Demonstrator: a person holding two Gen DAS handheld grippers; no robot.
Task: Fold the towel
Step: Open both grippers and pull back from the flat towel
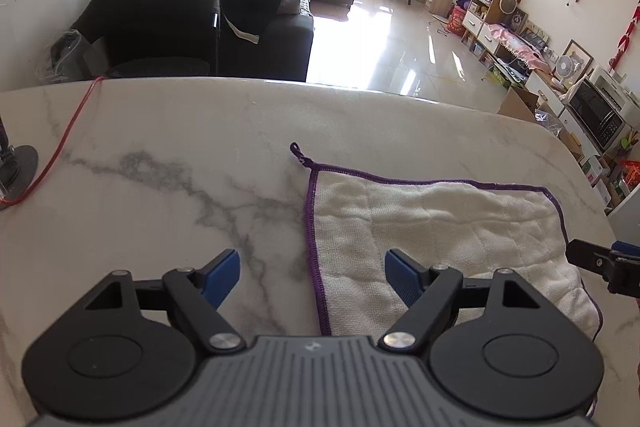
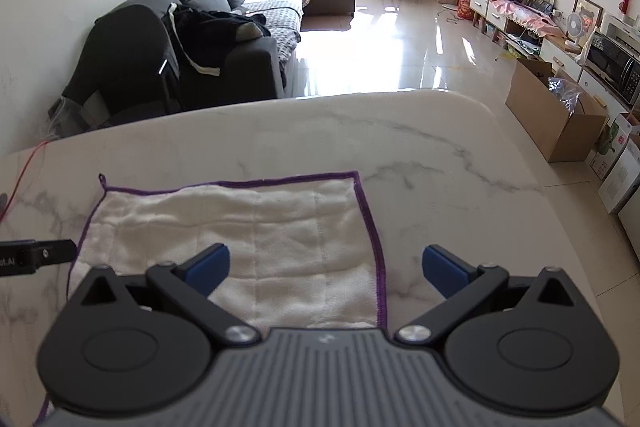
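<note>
A white towel (image 1: 440, 235) with a purple hem lies flat on the marble table (image 1: 160, 147), a small purple loop at its far left corner. My left gripper (image 1: 312, 277) is open over the towel's left hem, with nothing pressed between its blue pads. The right wrist view shows the same towel (image 2: 256, 231) spread out. My right gripper (image 2: 326, 271) is open wide above the towel's right hem, one blue pad over the cloth and one over bare marble. The tip of each gripper shows at the edge of the other's view.
A red cable (image 1: 68, 135) runs across the table's left side to a dark round base (image 1: 20, 167). Beyond the table's far edge are a dark sofa (image 1: 180, 15), a glossy floor, a cardboard box (image 2: 552, 115) and shelves at the right.
</note>
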